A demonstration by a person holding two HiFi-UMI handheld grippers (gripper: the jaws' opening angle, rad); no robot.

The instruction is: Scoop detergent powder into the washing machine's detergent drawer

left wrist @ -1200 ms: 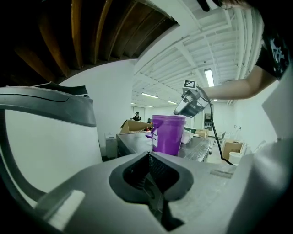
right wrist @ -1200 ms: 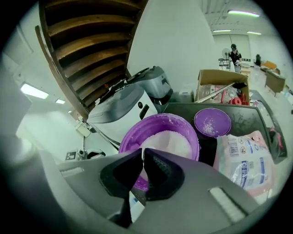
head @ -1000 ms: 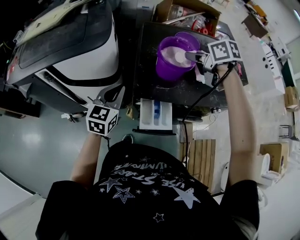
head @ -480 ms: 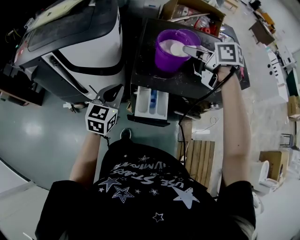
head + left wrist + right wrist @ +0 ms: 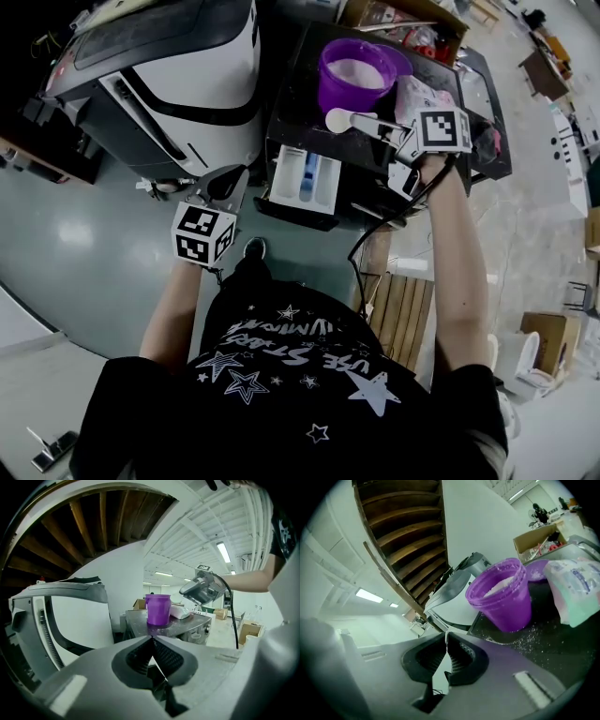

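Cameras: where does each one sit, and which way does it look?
Head view: on the person's head, looking steeply down at drawer, shirt, left gripper and right gripper.
Left gripper view: on the left gripper, looking over its shut jaws at the purple tub and right gripper.
Right gripper view: on the right gripper, looking past its held scoop at the purple tub.
Shared: all show the purple tub.

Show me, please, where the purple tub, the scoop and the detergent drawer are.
purple tub (image 5: 337,99), head view, on its outer wall.
scoop (image 5: 339,119), head view, on its white bowl.
detergent drawer (image 5: 288,178), head view, on its pale left compartment.
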